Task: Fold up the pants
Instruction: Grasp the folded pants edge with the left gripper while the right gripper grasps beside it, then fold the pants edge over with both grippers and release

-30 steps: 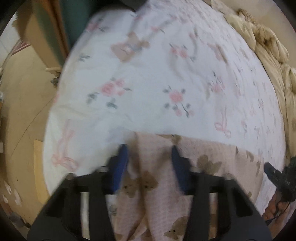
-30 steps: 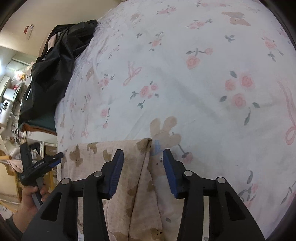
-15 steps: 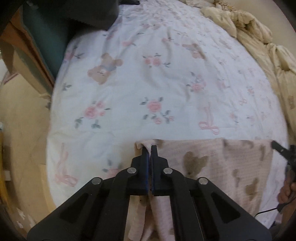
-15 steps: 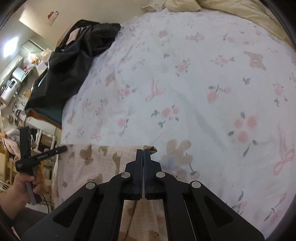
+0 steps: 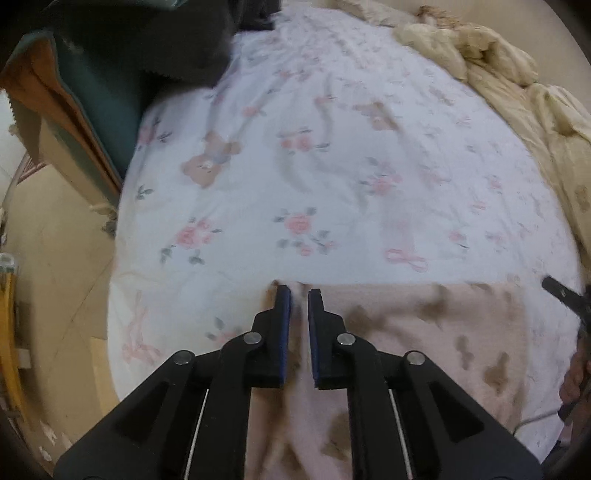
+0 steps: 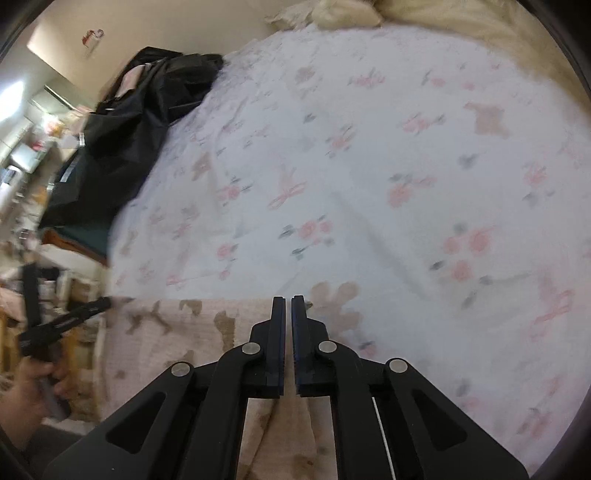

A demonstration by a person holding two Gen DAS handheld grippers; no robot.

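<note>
Left wrist view: my left hand-held gripper [image 5: 299, 291] pinches one top corner of the pants [image 5: 424, 354], a pink knit printed with brown bears, whose top edge is stretched level across the near end of the bed [image 5: 332, 166]; the jaws are easing apart with the cloth between the pads, though a fold is caught there for now. At the right margin the right hand-held gripper [image 5: 561, 295] and the hand that holds it [image 5: 576, 380] are just visible at the other corner. I judge the cloth light, soft and limp: it hangs in loose folds below the jaws, will sag wherever it is unsupported, and is not fragile; the corners of the top edge are the sensible places to hold, as they keep the edge taut. Right wrist view: the right hand-held gripper [image 6: 288, 301] is clenched on the opposite corner of the pants [image 6: 166, 343], with cloth trailing beneath it, and the left hand-held gripper [image 6: 62, 321] appears at the far left. A black garment [image 6: 122, 147] lies heaped at the far left of the floral sheet, and a cream quilt [image 6: 443, 22] is bunched along the top. No brand, label or legible writing can be read in either view; a small red mark on the wall is too blurred to make out.
</note>
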